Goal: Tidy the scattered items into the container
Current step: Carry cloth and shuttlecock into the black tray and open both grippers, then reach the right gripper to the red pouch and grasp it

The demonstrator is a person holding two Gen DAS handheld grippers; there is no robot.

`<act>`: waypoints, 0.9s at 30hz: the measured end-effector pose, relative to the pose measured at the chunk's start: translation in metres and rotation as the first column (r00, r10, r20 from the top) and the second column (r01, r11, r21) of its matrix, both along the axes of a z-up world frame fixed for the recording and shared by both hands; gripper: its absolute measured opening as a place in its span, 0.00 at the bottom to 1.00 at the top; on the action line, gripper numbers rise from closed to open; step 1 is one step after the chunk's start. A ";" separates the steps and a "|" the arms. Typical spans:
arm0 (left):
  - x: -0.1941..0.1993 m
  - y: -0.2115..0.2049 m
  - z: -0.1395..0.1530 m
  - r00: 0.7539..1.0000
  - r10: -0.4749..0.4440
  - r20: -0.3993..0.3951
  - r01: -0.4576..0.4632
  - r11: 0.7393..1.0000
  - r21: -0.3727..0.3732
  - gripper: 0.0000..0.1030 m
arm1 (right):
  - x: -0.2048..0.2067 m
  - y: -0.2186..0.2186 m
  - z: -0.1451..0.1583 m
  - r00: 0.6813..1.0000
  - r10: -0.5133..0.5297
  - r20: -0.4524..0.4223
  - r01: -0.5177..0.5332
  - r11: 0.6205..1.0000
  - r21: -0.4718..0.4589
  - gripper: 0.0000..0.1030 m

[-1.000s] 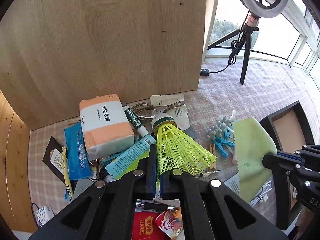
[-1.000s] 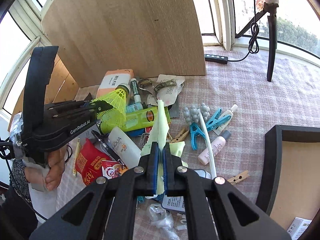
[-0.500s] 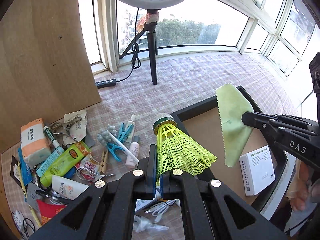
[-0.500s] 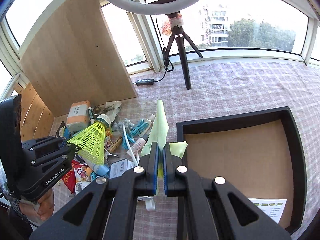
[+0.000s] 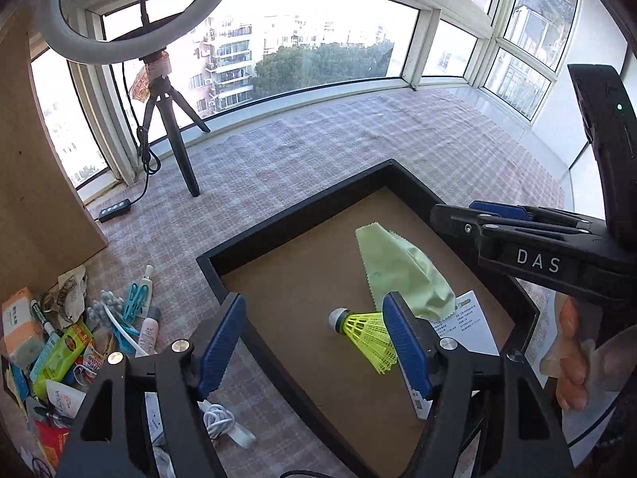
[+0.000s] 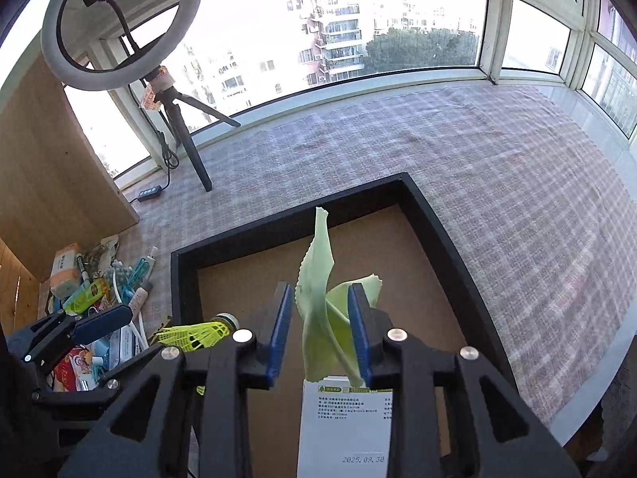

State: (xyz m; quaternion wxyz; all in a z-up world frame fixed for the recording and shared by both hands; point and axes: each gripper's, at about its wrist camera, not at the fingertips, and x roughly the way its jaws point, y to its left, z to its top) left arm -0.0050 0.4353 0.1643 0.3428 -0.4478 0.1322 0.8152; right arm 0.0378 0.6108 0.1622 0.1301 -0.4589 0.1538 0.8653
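Both grippers are being found over the container point(image 5: 302, 221), having been carried across from above the scattered pile point(image 5: 67, 342) seen a second earlier, when each was clamped on its item. Left gripper point(image 5: 314, 342) jaws are opening, standing wide apart; the shuttlecock point(image 5: 364, 328) is no longer being pinched and is lying or dropping just ahead of the right-hand pad, over the container floor. Its long axis is running roughly crosswise to the gripper, cork pointing toward the left pad, skirt partly hidden behind the right pad. Right gripper point(image 6: 320, 334) jaws are also opening; the green cloth point(image 6: 318, 298) is standing between the pads, long axis pointing away from the gripper and upward in view, apparently slipping free; contact with the pads cannot be settled. A white box point(image 6: 344, 426) is lying directly below that gripper inside the container. Remaining items are lying well to the left of both grippers on the surface point(image 5: 318, 151); the left gripper is judged nearer to them for the next pick.
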 end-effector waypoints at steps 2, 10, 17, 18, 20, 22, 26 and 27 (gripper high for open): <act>-0.004 -0.009 0.000 1.000 0.005 0.010 -0.005 1.000 -0.006 0.67 | 0.002 -0.005 0.002 1.000 0.006 -0.014 -0.006 1.000 0.006 0.49; -0.027 -0.088 -0.005 0.991 0.135 0.024 -0.134 0.991 -0.025 0.67 | -0.013 -0.045 0.009 0.995 0.092 -0.039 -0.093 0.995 -0.025 0.49; -0.043 -0.214 -0.012 0.948 0.318 -0.013 -0.318 0.945 -0.072 0.67 | -0.030 -0.121 0.003 0.968 0.247 -0.046 -0.250 0.964 -0.085 0.49; -0.044 -0.234 -0.014 0.938 0.345 -0.018 -0.346 0.935 -0.084 0.67 | -0.033 -0.135 0.002 0.960 0.276 -0.049 -0.279 0.955 -0.099 0.48; -0.045 -0.273 -0.020 0.913 0.406 -0.030 -0.407 0.907 -0.111 0.63 | -0.039 -0.165 -0.001 0.939 0.339 -0.051 -0.343 0.931 -0.128 0.48; -0.045 -0.312 -0.027 0.886 0.464 -0.024 -0.463 0.878 -0.122 0.59 | -0.043 -0.196 -0.005 0.912 0.408 -0.045 -0.410 0.899 -0.155 0.48; -0.044 -0.372 -0.044 0.837 0.548 0.020 -0.540 0.830 -0.136 0.54 | -0.047 -0.265 -0.016 0.837 0.546 -0.037 -0.542 0.817 -0.197 0.46; -0.043 -0.383 -0.048 0.828 0.561 0.028 -0.552 0.822 -0.141 0.54 | -0.048 -0.281 -0.020 0.817 0.576 -0.034 -0.570 0.796 -0.207 0.43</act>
